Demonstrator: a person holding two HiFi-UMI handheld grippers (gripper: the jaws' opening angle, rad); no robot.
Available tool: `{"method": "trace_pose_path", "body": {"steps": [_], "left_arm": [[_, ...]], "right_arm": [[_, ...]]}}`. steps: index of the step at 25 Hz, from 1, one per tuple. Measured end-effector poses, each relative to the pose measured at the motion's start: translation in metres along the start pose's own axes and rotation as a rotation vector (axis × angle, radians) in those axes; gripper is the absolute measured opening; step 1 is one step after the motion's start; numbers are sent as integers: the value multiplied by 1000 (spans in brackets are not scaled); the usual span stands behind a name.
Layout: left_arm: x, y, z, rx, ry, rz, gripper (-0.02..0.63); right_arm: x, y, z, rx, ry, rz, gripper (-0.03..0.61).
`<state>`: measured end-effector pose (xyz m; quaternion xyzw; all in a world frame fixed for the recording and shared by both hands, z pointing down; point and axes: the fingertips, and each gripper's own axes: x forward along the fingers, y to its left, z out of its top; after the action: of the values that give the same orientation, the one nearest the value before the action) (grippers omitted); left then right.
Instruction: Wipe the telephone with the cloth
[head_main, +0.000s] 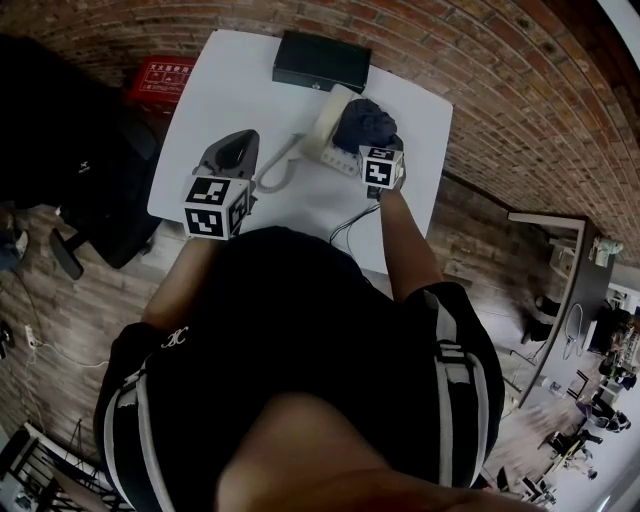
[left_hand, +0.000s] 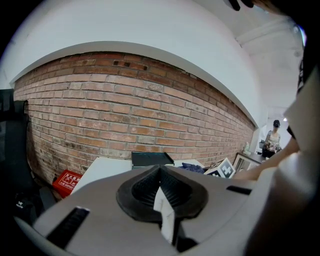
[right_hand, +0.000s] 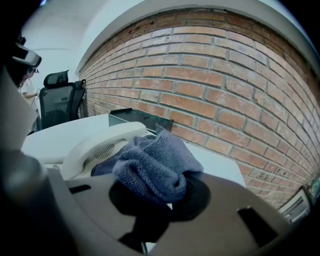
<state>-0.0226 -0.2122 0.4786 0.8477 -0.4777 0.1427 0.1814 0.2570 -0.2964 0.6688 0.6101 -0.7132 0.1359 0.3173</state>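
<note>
A cream telephone (head_main: 326, 128) sits at the far right of the white table (head_main: 230, 90), its handset (right_hand: 97, 145) in the cradle and a coiled cord (head_main: 275, 172) trailing left. A dark blue cloth (head_main: 366, 124) is bunched on top of it. My right gripper (head_main: 373, 146) is shut on the cloth (right_hand: 150, 167), pressing it against the phone beside the handset. My left gripper (head_main: 232, 150) hovers over the table left of the cord, apart from the phone. Its jaws (left_hand: 160, 172) are shut with nothing between them. The cloth (left_hand: 192, 167) shows small to its right.
A black box (head_main: 322, 60) stands at the table's far edge against the brick wall (head_main: 500, 90). A red box (head_main: 160, 75) lies on the floor at the left. A black office chair (head_main: 70, 200) stands left of the table. Thin cables (head_main: 350, 226) hang off the near edge.
</note>
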Motion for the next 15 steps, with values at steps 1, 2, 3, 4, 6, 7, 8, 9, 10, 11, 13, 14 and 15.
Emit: {"method": "trace_pose_path", "body": {"steps": [1,2,3,4,6,7,8,9,10,11,13,14,15], "left_arm": [[0,0,0,-1,2,-2,-6],[0,-1,-1,-1,5,-3,-6],[1,-2,-1,-1,7,-5,-6],[1,-3,-1,-1,8,-8,-6],[2,-5,-2,0,8,-12,-8],[3,-6,-2,0,8,-14,-8],[3,-7,-3,0,9,-16,-6],[3,-8,-4,0,11,-17,-6],[3,-8,-4,0,11,-17,-8],[3,-7,-4,0,11,-17,-8],[2,-6,-5,-2,12,-14,-7],[2,-6,-5,-3,12,-12,-8],[2,-5,-6,-5,13,-11,-8]], "right_arm": [[-2,5,-1,-3,-3,8,55],[-4,9,-3,-4,-6,16,55],[-6,13,-4,3,-11,24,53],[-6,16,-6,20,-16,31,52],[-8,20,-8,71,-27,46,52],[-9,23,-10,90,-30,52,52],[-11,25,-11,99,-32,52,54],[-13,27,-13,102,-36,50,55],[-14,29,-15,108,-40,51,54],[-16,31,-17,123,-45,56,54],[-20,35,-21,154,-49,69,55],[-22,36,-23,154,-49,67,55],[-24,38,-26,142,-49,63,55]]}}
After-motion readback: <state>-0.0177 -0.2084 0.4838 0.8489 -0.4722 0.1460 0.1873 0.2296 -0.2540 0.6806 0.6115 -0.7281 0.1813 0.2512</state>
